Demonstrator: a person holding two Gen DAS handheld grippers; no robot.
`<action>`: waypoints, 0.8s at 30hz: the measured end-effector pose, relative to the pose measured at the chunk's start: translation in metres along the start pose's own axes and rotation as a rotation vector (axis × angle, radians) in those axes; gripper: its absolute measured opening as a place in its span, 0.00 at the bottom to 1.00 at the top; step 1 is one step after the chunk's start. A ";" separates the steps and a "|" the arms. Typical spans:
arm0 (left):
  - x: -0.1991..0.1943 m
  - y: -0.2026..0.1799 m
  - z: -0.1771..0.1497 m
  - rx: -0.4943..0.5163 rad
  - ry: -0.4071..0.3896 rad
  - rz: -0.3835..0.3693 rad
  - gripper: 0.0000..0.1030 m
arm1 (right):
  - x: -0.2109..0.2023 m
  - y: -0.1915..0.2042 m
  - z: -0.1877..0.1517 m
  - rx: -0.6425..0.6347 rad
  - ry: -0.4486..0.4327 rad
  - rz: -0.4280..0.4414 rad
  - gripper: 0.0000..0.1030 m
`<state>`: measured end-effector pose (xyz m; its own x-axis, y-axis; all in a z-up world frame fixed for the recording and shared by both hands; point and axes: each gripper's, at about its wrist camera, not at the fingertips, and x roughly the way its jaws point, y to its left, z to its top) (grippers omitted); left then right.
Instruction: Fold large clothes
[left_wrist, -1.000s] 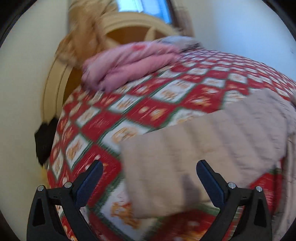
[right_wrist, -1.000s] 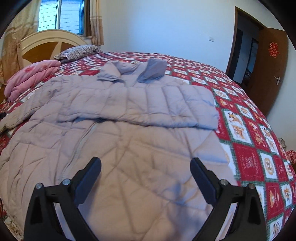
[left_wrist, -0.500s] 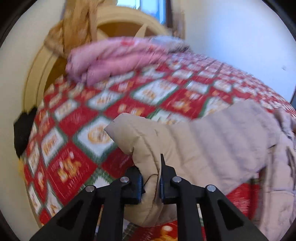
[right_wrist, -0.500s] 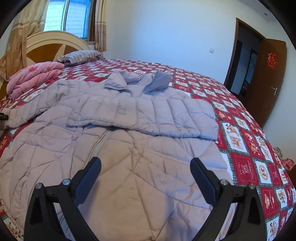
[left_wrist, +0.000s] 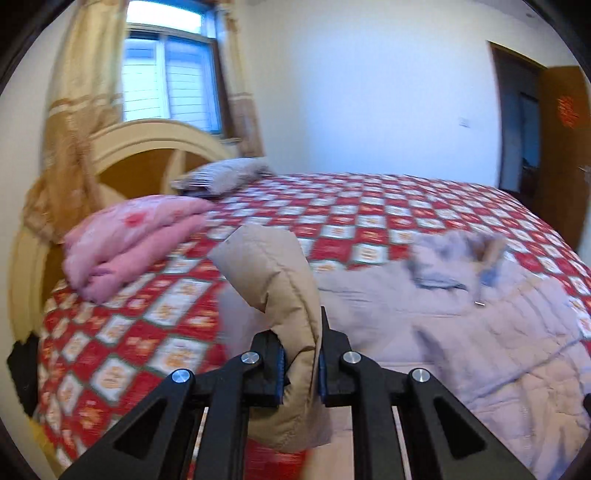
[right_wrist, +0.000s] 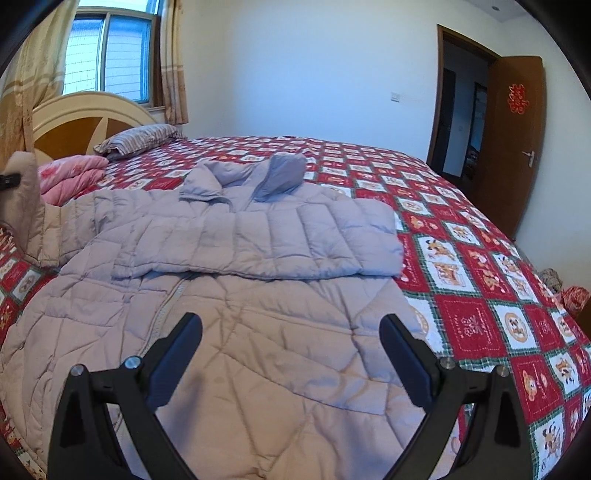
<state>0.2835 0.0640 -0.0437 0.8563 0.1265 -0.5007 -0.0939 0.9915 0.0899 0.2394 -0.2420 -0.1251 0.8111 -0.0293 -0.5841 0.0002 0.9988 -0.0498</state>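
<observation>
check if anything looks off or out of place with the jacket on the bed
Nothing looks damaged. The jacket lies flat on the bed with one sleeve folded across its chest. The other sleeve's cuff is off the bed, pinched in the left gripper, which fits folding. The right gripper is open above the jacket.

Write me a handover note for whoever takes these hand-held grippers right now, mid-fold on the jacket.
Left hand-held gripper: shut on the cuff of the quilted jacket's beige-looking sleeve, lifted off the red checked bedspread.
Right hand-held gripper: open, holding nothing, above the jacket's lower front.
Pale lilac quilted puffer jacket: flat on the bed, collar toward the far wall, zip up the front.
Done: the other sleeve lies folded across the chest.
Left: probably lay the held sleeve across the chest too, then fold the body.
Nearby: folded pink blanket and striped pillow by the headboard.
</observation>
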 end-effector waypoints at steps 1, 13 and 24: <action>0.002 -0.022 -0.004 0.024 0.007 -0.028 0.12 | -0.001 -0.003 -0.001 0.006 0.000 0.000 0.96; -0.014 -0.136 -0.023 0.147 -0.058 -0.064 0.90 | 0.001 -0.035 -0.009 0.072 0.048 -0.010 0.96; 0.041 -0.004 -0.041 -0.009 0.050 0.256 0.92 | 0.005 0.010 0.019 0.083 0.052 0.146 0.96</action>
<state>0.2986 0.0666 -0.0997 0.7778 0.3743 -0.5049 -0.3088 0.9273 0.2116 0.2547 -0.2317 -0.1129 0.7747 0.1169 -0.6214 -0.0656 0.9923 0.1049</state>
